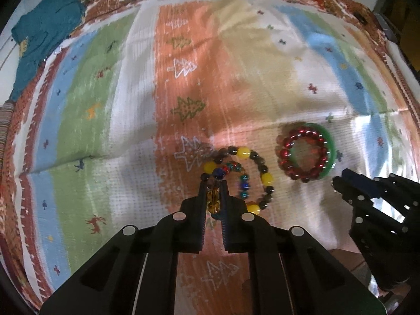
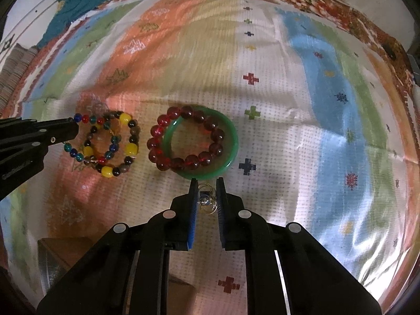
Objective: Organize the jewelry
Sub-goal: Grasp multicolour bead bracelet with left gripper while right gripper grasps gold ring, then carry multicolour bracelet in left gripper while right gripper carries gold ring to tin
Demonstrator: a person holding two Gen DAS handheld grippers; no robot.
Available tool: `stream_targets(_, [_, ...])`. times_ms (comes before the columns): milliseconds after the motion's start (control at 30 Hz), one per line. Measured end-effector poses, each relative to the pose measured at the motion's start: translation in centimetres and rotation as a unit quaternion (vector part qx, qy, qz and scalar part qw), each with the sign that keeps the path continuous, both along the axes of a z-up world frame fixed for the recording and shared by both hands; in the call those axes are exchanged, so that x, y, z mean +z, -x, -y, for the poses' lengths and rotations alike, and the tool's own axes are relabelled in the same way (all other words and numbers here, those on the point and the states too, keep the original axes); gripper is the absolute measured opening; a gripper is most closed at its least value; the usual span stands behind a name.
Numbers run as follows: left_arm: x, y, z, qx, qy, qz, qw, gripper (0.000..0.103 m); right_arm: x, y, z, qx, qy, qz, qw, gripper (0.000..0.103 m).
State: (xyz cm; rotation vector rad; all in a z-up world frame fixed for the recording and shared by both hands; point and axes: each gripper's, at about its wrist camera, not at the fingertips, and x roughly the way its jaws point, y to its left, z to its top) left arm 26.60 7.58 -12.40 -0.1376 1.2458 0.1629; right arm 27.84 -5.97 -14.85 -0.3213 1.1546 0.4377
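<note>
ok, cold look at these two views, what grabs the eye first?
The red bead bracelet lying across the green bangle, mid-cloth. Left of them, the left gripper pinches a multicolour bead bracelet overlapping a yellow-and-dark one. The right gripper holds a small gold wire piece.

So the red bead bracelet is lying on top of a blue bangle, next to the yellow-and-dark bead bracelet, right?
Not quite: the bangle under the red bead bracelet is green, not blue. The right wrist view shows it clearly. The rest holds: the pair lies beside the yellow-and-dark bead bracelet on the patterned cloth.
</note>
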Motion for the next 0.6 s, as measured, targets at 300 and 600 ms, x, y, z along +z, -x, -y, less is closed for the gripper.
stream_targets(300, [1.0, 0.3, -0.5, 0.002, 0.004, 0.013, 0.9999, 0.009, 1.3, 0.6, 0.4, -0.003, -0.015, 0.009, 1.000, 0.014])
stream_targets(600, [2.5, 1.2, -0.5, 0.002, 0.009, 0.028, 0.9996, 0.009, 2.0, 1.2, 0.6, -0.003, -0.020, 0.015, 1.000, 0.014])
